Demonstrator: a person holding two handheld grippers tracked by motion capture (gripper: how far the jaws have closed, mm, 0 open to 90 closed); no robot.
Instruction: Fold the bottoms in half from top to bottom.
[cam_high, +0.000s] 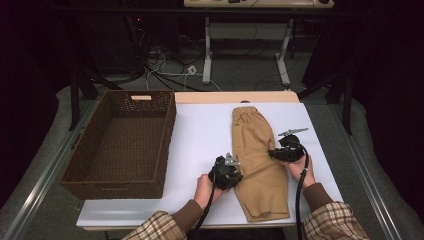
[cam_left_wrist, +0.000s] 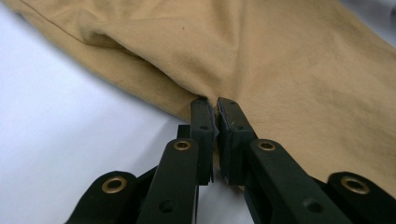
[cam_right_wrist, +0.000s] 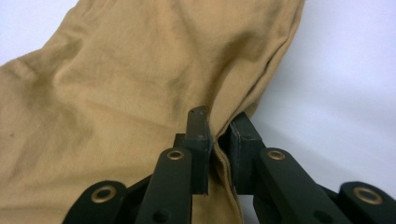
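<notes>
White board (cam_high: 200, 135) covered the table, with tan trousers (cam_high: 260, 160) lying lengthwise on its right half and a brown wicker basket (cam_high: 167, 145) standing just beside its left edge. At the cloth's left edge the left gripper (cam_left_wrist: 213, 103) had its jaws pinched on the fabric. At the opposite edge the right gripper (cam_right_wrist: 219, 122) was likewise clamped on a fold of the trousers.
</notes>
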